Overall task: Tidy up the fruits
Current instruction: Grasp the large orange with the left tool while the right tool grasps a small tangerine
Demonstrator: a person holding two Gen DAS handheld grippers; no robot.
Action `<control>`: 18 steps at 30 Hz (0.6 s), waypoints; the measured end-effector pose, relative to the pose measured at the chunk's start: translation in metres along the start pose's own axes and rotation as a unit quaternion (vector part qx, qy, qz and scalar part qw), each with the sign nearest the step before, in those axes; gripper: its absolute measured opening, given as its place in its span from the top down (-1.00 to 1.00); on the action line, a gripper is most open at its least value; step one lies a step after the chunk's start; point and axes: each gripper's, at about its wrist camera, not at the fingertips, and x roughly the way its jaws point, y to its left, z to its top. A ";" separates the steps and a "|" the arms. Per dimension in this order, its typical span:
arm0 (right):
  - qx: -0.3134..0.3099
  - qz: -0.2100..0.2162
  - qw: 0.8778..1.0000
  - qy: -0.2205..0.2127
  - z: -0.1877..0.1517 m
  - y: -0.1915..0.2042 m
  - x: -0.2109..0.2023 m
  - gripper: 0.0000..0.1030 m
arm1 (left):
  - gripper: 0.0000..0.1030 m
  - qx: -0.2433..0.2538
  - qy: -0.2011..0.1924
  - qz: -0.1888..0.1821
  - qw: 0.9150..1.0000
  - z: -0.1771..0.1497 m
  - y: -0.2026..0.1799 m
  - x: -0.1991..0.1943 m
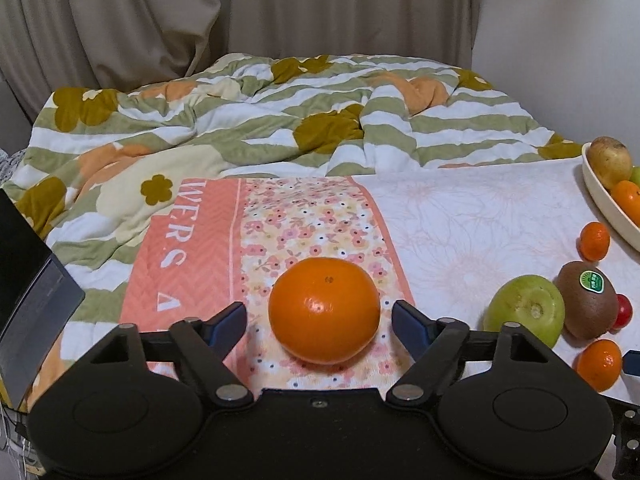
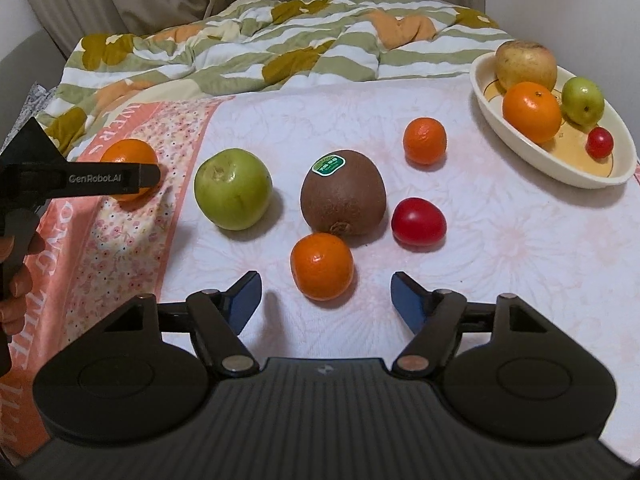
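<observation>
Orange point(image 1: 324, 310) sat round, glossy, between the wide left claw point(image 1: 319, 322); right claw point(image 2: 326, 300) wide, near the mandarin point(image 2: 322, 266).

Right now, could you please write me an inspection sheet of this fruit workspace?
Surface: bed sheet, pale floral, with a pink patterned band on the left.
Job's things: cream oval bowl holds a yellowish apple, an orange, a small green fruit and a small red one. Loose on the sheet: large orange, green apple, kiwi with sticker, red tomato-like fruit, near mandarin, far mandarin.
Clutter: rumpled striped quilt behind.
Grippers: left gripper open, fingers either side of the large orange, not touching. Right gripper open, empty, facing the near mandarin.
Cables: nothing seen.
Surroundings: beige curtain; dark object at the left edge, unclear.
</observation>
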 end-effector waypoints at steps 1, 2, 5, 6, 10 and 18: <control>-0.001 -0.001 1.000 0.001 0.000 0.001 0.001 -0.63 | -0.42 0.001 0.001 -0.001 1.000 0.001 0.000 0.002; -0.001 -0.001 1.000 0.002 0.001 0.001 0.002 -0.59 | -0.36 0.001 0.004 -0.001 1.000 0.001 0.000 0.003; -0.002 -0.002 1.000 0.003 0.002 0.001 0.004 -0.56 | -0.27 0.001 0.004 -0.006 1.000 0.000 0.000 0.004; -0.003 -0.003 1.000 0.002 0.002 0.001 0.004 -0.55 | -0.26 0.003 0.003 -0.005 1.000 0.000 0.000 0.004; -0.006 -0.005 1.000 0.001 0.004 0.003 0.006 -0.50 | -0.25 0.007 0.002 -0.006 1.000 -0.003 -0.001 0.001; -0.010 -0.012 1.000 -0.005 0.005 0.004 0.008 -0.28 | -0.25 0.011 -0.001 -0.007 1.000 -0.011 -0.002 -0.005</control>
